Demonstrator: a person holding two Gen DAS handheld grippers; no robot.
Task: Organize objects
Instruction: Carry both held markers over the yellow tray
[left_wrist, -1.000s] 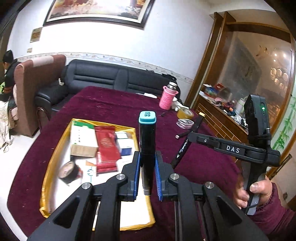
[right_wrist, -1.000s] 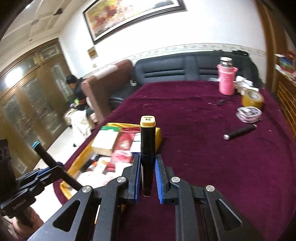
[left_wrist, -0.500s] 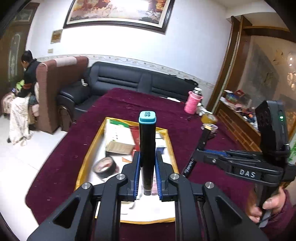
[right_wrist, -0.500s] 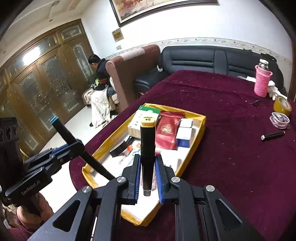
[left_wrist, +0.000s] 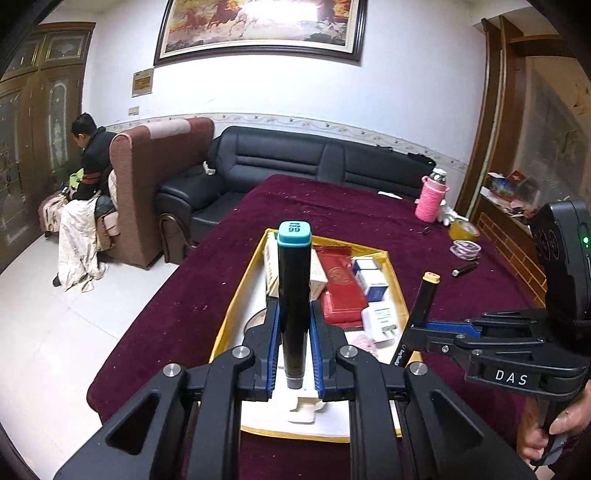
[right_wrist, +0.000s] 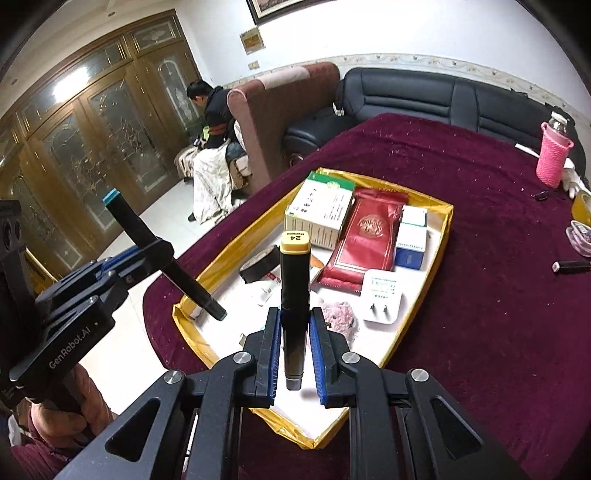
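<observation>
Teal-capped marker (left_wrist: 294, 295) clamped upright in left gripper (left_wrist: 294, 354) fingers, yellow-capped marker (right_wrist: 294, 306) clamped in right gripper (right_wrist: 294, 354) fingers, both held above gold-rimmed tray (right_wrist: 445, 225) of boxes on maroon-clothed table (right_wrist: 480, 295).

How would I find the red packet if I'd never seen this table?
Look on the dark red tablecloth for the shallow gold-edged tray. At its far end, the red packet lies flat between a white and green box and small blue and white boxes. It is the only red, glossy thing there, with a round gold emblem.
</observation>
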